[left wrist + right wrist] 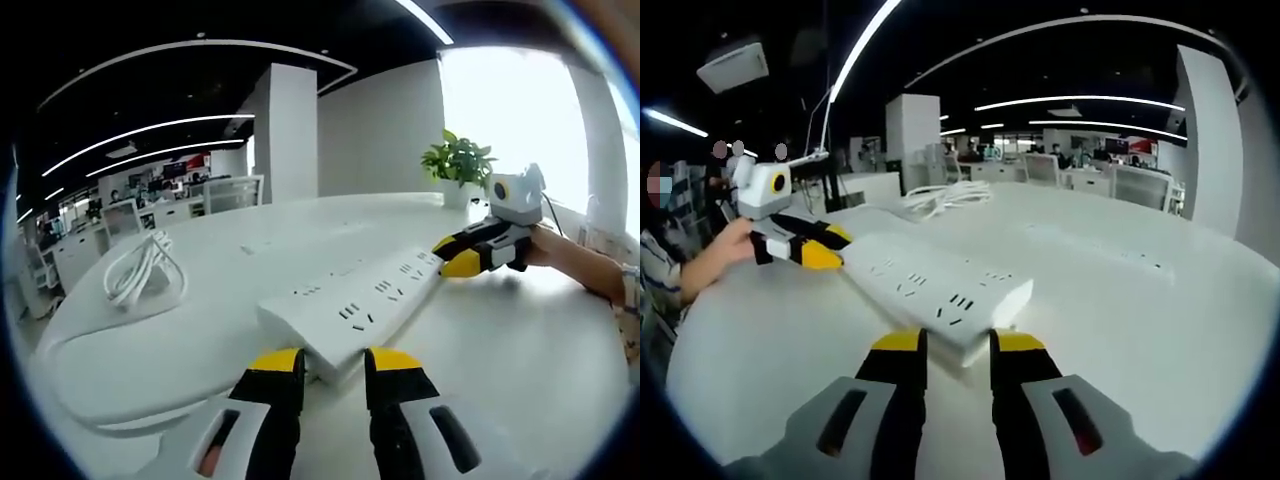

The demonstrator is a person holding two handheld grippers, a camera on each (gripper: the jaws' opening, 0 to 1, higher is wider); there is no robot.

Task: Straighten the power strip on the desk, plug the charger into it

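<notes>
Straightening is under way, I judge, and plugging in has not begun. In the left gripper view my left gripper (333, 362) rises from the bottom centre, its yellow-tipped fingers (277, 362) parted a little around the near end of the white power strip (355, 305); whether the pads actually press on it I cannot tell. The strip runs from there toward the right middle of the frame across the white table (500, 350), and my right gripper (458, 255) meets its far end there, with my hand behind it. At the left middle lies a coil of white cable (140, 270), probably the charger with its lead, well apart from the strip and untouched. A potted plant (458, 160) stands at the upper right; its pot holds green leaves.

In the right gripper view the right gripper's fingers (902, 345) rise from the bottom centre, slightly open on either side of the strip's end, grip again uncertain. The strip stretches toward the left middle, where the left gripper comes in. The cable coil sits at upper centre, behind the strip.

Left to do: settle the strip, fetch the charger, plug it in.
</notes>
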